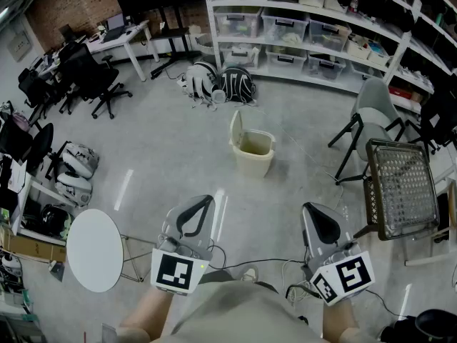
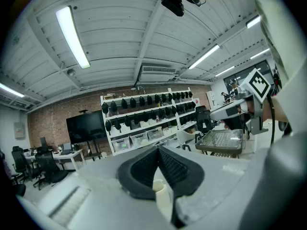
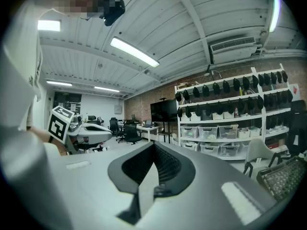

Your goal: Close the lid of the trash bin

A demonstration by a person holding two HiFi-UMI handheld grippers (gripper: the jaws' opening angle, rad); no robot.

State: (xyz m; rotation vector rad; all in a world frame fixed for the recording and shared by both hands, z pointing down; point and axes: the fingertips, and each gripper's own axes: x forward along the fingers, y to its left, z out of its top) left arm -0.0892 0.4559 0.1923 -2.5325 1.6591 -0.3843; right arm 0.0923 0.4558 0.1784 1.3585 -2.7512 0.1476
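Observation:
A cream trash bin (image 1: pixel 253 152) stands on the grey floor mid-room, its lid (image 1: pixel 236 128) tipped up at the bin's left side and the inside showing. Both grippers are held low near the person's body, well short of the bin. My left gripper (image 1: pixel 208 199) points toward it with fingertips together and nothing between them. My right gripper (image 1: pixel 308 207) is likewise shut and empty. In the left gripper view the jaws (image 2: pixel 158 149) meet, and a cream shape that may be the bin (image 2: pixel 159 191) shows below them. In the right gripper view the jaws (image 3: pixel 153 144) also touch.
A mesh-topped table (image 1: pixel 400 188) and a grey chair (image 1: pixel 373 111) stand right of the bin. A round white table (image 1: pixel 94 249) is at lower left. Backpacks (image 1: pixel 218 84) lie before white shelves (image 1: pixel 321 27). Office chairs (image 1: pixel 89 81) crowd the far left. Cables trail near the feet.

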